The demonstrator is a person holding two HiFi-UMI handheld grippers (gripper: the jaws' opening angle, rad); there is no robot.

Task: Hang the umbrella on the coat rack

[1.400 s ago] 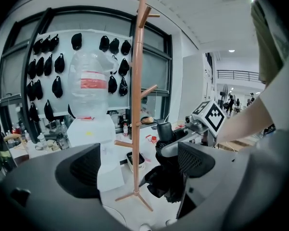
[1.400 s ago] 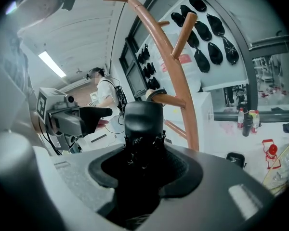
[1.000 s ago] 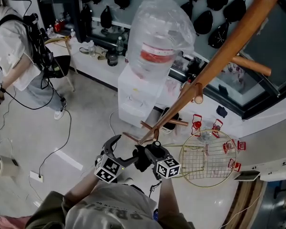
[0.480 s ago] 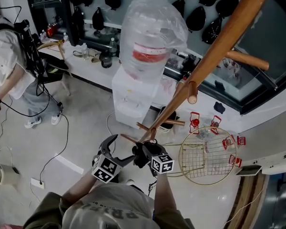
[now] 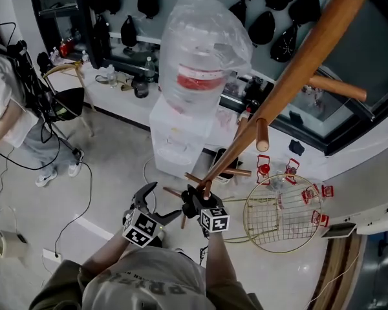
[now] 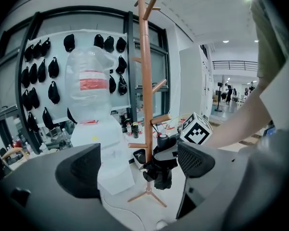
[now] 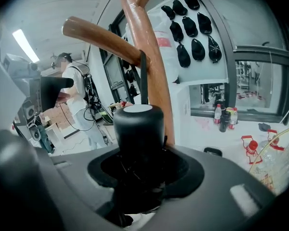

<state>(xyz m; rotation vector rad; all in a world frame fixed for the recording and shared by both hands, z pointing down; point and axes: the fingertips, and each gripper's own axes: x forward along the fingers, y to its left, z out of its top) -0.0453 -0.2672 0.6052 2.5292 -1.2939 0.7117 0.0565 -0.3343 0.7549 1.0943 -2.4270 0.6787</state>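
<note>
The wooden coat rack (image 5: 291,76) rises from the floor toward the upper right in the head view. My right gripper (image 5: 195,208) is shut on the folded black umbrella (image 5: 189,205), close against the rack's pole near its lower pegs. In the right gripper view the umbrella's round black handle (image 7: 137,129) stands between the jaws, and its thin strap (image 7: 143,76) runs up to a peg (image 7: 106,37). My left gripper (image 5: 156,202) stands open just to the left, holding nothing. Between its jaws I see the umbrella (image 6: 164,177) and the rack (image 6: 145,81).
A white water dispenser with a plastic-wrapped bottle (image 5: 200,63) stands behind the rack. A round gold wire basket (image 5: 278,212) lies on the floor at the right. A person (image 5: 13,115) stands at the far left, with cables (image 5: 84,192) trailing over the floor.
My right gripper has sunk with the umbrella and drawn closer to the rack's pole. The left gripper stays open beside it.
</note>
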